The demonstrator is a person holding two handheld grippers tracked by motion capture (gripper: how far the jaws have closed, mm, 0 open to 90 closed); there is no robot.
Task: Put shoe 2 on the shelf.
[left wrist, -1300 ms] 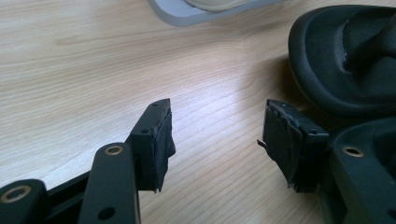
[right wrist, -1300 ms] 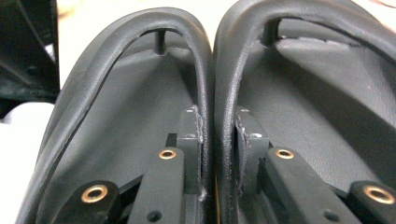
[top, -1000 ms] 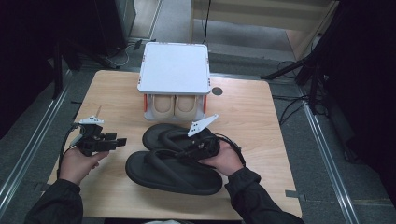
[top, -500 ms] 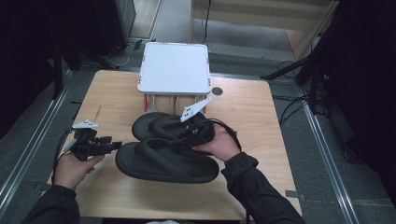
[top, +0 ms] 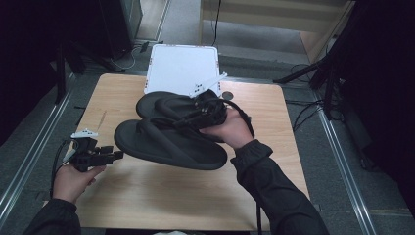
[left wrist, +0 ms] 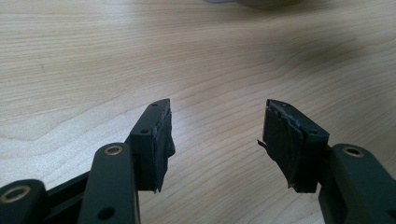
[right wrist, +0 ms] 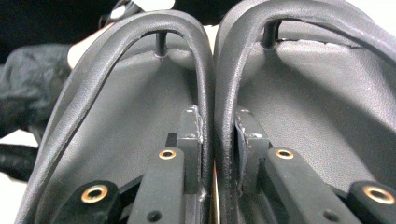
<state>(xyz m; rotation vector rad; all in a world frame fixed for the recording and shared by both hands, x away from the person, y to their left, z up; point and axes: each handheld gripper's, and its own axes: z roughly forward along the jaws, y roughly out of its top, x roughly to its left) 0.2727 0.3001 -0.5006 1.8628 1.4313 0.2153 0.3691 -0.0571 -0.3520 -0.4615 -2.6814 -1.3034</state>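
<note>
At the lower left of the high view the left gripper [top: 115, 155] stands open and empty over the pale wooden table [top: 161, 200], at centre the right gripper [top: 188, 120] clamps the straps of the pair of black rubber flip-flop sandals [top: 166, 142], which hide the front of the white flat-topped box [top: 181, 66] behind them.

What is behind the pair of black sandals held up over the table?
Behind the sandals, pinched by the straps in the right gripper, stands a white-topped box. Its front and the table beneath them are covered.

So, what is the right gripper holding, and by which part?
The right gripper holds both black flip-flops together, its jaws pinching the two adjacent inner straps. The left gripper holds nothing.
</note>
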